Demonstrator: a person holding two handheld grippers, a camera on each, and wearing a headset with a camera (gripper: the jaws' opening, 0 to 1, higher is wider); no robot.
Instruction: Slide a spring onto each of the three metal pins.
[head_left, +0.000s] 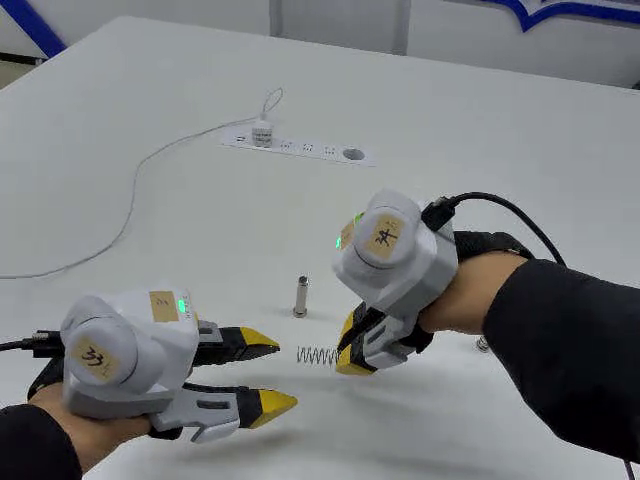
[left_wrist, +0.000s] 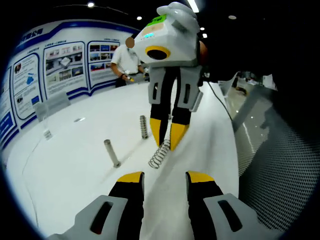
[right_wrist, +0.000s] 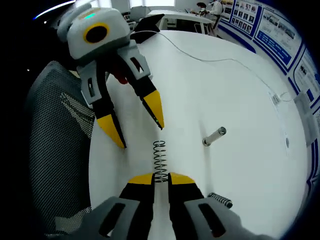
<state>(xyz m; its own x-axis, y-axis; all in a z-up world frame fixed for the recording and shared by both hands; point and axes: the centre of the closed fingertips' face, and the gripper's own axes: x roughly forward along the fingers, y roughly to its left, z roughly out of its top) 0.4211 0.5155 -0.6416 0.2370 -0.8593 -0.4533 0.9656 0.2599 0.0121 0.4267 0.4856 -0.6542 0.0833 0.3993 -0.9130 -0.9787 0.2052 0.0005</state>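
My right hand-held gripper (right_wrist: 161, 178) is closed on 1 end of a thin, open-wound coil spring (right_wrist: 159, 156), which lies flat on the white desk (head_left: 180, 210) near the bare steel pin (head_left: 300, 297) standing upright. My left hand-held gripper (head_left: 268, 372) is open and empty beside the spring's free end. A second pin (left_wrist: 144, 126) looks already sleeved, so I judge 1 done and this spring not yet threaded.

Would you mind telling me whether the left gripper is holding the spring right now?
No, the left gripper stands open and empty, while the right gripper pinches the spring by one end.
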